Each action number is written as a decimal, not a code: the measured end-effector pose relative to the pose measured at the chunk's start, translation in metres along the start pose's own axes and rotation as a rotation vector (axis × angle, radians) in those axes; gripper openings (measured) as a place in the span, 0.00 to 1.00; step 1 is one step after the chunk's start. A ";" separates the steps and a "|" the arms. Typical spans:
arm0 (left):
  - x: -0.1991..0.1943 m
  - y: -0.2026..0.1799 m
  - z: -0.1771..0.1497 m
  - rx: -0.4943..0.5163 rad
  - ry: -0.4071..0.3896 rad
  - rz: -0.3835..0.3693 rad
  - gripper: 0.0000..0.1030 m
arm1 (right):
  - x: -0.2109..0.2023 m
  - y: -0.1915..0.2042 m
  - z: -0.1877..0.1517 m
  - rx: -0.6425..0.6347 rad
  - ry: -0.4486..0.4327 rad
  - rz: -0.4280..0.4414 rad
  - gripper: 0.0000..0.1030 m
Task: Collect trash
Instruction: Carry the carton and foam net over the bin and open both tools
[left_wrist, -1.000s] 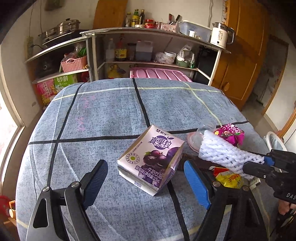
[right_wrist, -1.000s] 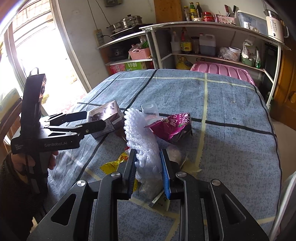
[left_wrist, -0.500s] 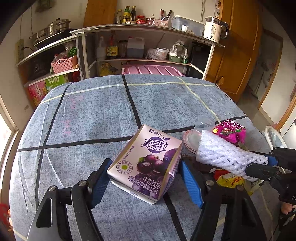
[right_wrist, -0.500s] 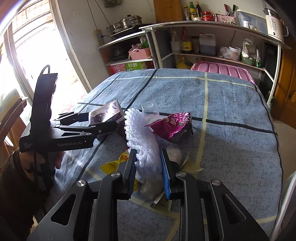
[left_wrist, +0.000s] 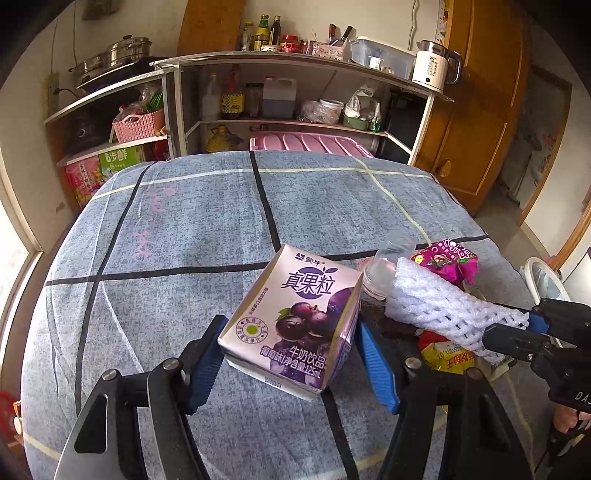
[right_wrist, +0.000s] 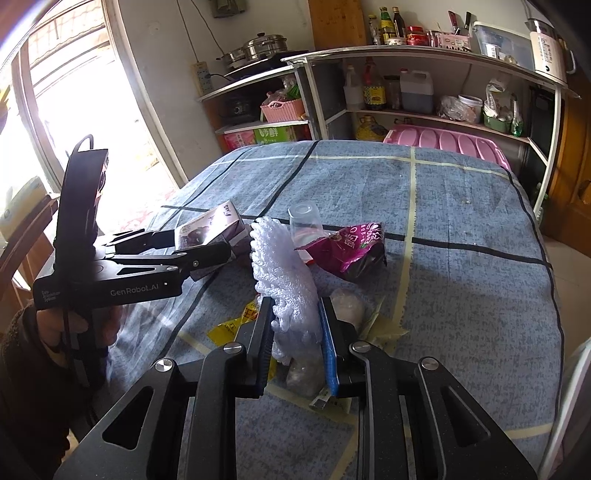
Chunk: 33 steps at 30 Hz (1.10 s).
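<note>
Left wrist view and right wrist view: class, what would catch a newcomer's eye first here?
Probably the purple grape-printed milk carton, between the left gripper's blue pads on the blue-grey checked tablecloth. Next, the white foam fruit net clamped in the right gripper, with a crumpled magenta snack bag beyond.

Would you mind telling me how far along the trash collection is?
Nothing looks binned yet. The right gripper holds the white foam net; the left gripper is closing around the purple milk carton. The magenta snack bag, yellow wrapper and plastic cup remain on the table.
</note>
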<state>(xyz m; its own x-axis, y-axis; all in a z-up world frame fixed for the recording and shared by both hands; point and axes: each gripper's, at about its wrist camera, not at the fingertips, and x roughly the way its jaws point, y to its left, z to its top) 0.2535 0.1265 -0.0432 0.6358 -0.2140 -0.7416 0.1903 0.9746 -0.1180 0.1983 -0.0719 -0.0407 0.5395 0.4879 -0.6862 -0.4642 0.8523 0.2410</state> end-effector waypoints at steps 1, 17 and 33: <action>-0.004 -0.001 0.000 -0.001 -0.003 0.003 0.67 | -0.002 0.000 0.000 0.000 -0.005 0.002 0.23; -0.066 -0.059 -0.004 0.040 -0.081 -0.028 0.67 | -0.064 -0.013 -0.011 0.041 -0.099 -0.004 0.22; -0.094 -0.175 -0.003 0.159 -0.141 -0.143 0.67 | -0.149 -0.074 -0.046 0.173 -0.202 -0.116 0.22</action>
<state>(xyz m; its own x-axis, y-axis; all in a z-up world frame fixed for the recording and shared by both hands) 0.1584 -0.0234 0.0457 0.6901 -0.3669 -0.6239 0.3942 0.9134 -0.1012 0.1204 -0.2167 0.0124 0.7190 0.3980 -0.5697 -0.2736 0.9157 0.2943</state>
